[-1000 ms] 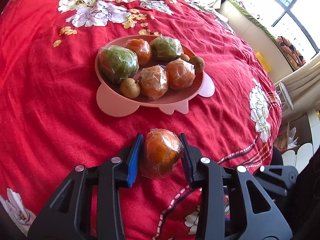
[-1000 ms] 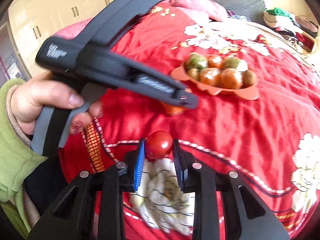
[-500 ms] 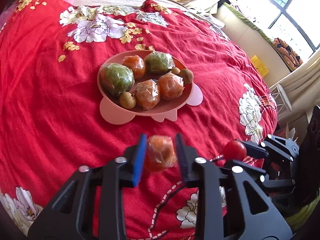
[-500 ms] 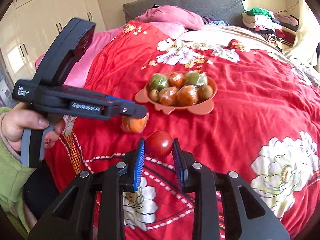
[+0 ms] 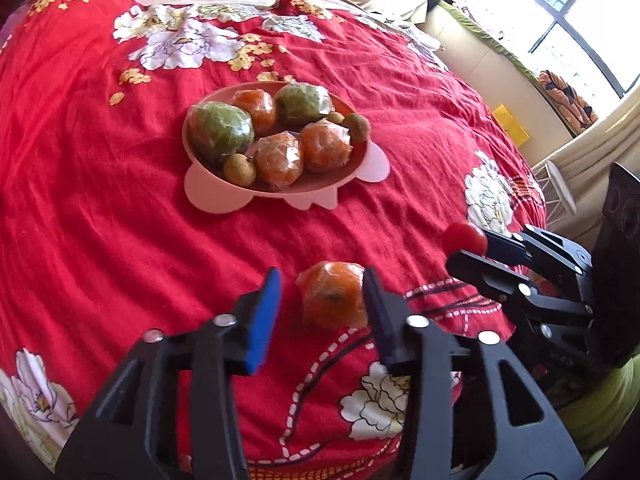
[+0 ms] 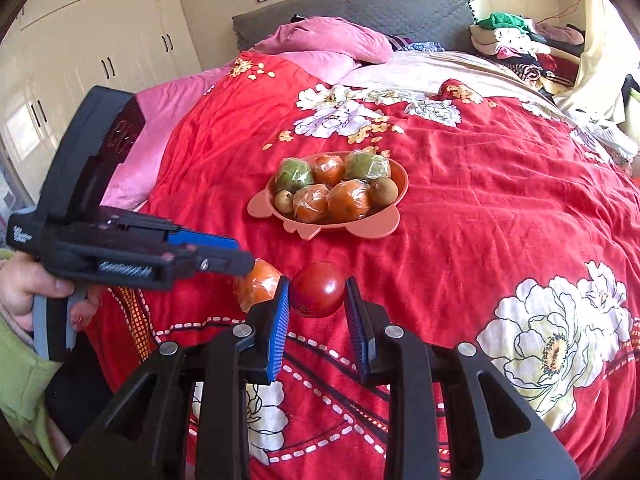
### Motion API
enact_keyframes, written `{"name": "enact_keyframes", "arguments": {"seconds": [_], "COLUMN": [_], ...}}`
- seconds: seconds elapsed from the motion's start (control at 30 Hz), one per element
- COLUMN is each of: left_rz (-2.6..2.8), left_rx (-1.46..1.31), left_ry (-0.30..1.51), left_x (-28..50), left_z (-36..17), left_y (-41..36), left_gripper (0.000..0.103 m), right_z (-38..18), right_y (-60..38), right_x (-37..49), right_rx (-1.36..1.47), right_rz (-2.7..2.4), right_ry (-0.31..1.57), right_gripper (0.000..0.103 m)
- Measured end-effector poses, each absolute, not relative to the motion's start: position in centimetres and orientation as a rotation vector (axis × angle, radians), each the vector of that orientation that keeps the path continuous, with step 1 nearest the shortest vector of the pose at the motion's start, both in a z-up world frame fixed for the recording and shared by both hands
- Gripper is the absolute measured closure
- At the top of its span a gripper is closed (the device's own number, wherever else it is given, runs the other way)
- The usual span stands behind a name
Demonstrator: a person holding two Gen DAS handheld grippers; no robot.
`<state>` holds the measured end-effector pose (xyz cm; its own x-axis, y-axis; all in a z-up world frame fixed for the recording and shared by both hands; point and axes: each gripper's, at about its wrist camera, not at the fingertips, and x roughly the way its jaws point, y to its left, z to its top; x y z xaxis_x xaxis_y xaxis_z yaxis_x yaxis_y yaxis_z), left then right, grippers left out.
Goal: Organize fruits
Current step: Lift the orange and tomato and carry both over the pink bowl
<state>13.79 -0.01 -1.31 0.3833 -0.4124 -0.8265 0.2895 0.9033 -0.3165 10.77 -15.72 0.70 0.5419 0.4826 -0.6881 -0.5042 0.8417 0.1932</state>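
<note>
Red tomato (image 6: 318, 295) clamped in right claw (image 6: 317, 312); left claw (image 5: 320, 312) released (wrapped orange (image 5: 333, 299) between jaws).

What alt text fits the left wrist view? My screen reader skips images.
The left gripper is open around a wrapped orange on a red floral bedspread. Beyond sits a pink plate of wrapped fruit; at right, the right gripper holds a tomato.
</note>
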Motion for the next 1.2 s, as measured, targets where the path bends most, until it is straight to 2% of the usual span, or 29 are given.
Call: {"name": "enact_keyframes", "arguments": {"seconds": [0.43, 0.57, 0.6, 1.2], "left_rz": [-0.443, -0.427, -0.430, -0.401], "left_rx": [-0.040, -0.060, -0.062, -0.097], "left_ry": [1.122, 1.136, 1.135, 1.032], "left_x": [13.6, 14.0, 14.1, 17.3], "left_z": [-3.3, -4.0, -3.9, 1.0], "left_y": [-2.5, -2.2, -2.2, -0.1], "left_gripper": [0.061, 0.064, 0.066, 0.067], "right_z": [0.5, 0.8, 0.8, 3.3], "right_y": [-17.1, -17.4, -17.4, -16.4], "right_x": [11.9, 12.6, 12.8, 17.7], "right_rx": [-0.013, -0.013, -0.013, -0.044], "right_rz": [0.552, 0.548, 0.547, 0.567], "right_ry": [0.810, 0.802, 0.799, 0.740], "right_gripper": [0.077, 0.077, 0.077, 0.077]}}
